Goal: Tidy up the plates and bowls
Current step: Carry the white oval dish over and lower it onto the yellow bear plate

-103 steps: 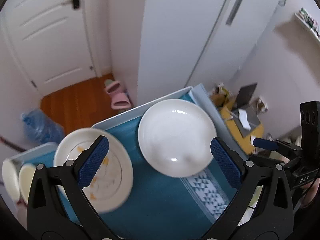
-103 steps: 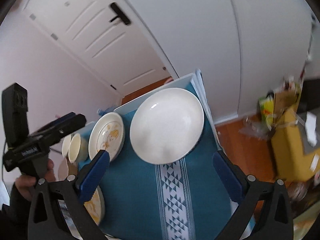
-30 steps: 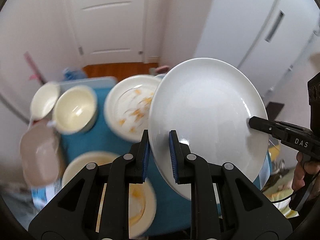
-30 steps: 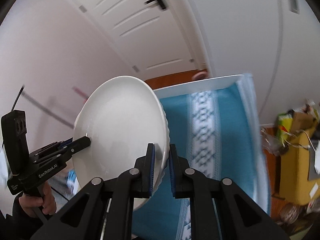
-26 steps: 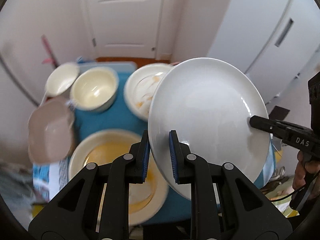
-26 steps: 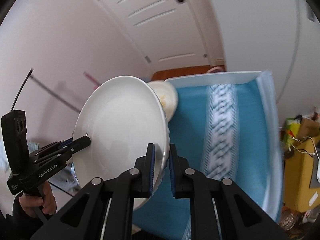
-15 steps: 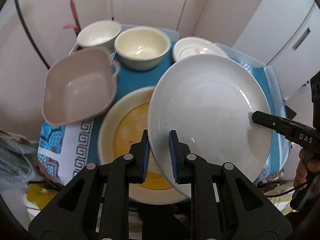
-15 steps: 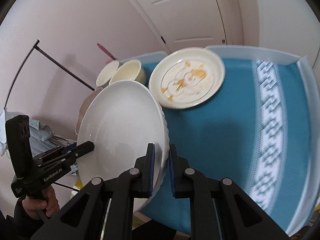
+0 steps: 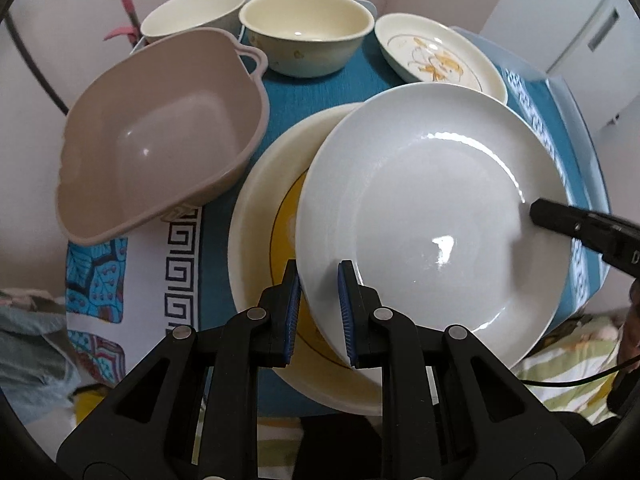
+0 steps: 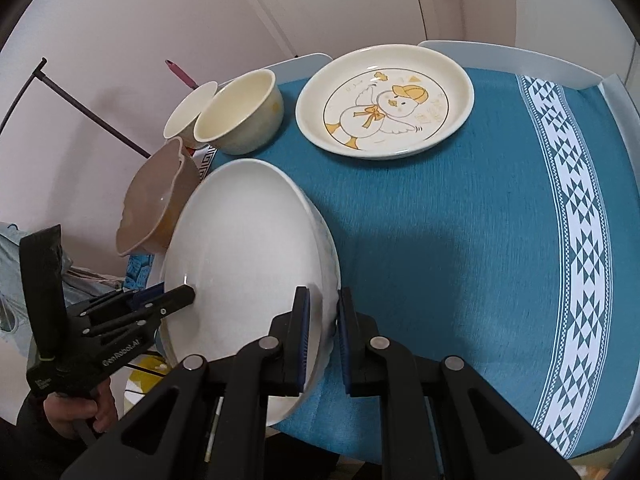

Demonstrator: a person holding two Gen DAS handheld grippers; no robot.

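A large white plate is held tilted between both grippers. My left gripper is shut on its near rim, and my right gripper is shut on the opposite rim. The plate hangs just above a large cream plate with a yellow centre, which it mostly covers. A duck-pattern plate lies on the teal cloth at the back. Two cream bowls and a pink-beige square basin stand at the left.
The teal cloth with white patterned bands covers the table, with a raised pale edge at the far side. A dark rod stand leans by the wall at the left. Bedding lies below the table's near edge.
Both grippers have carried the white plate from the right part of the table over to the left. It now hangs low over the cream plate with the yellow centre.
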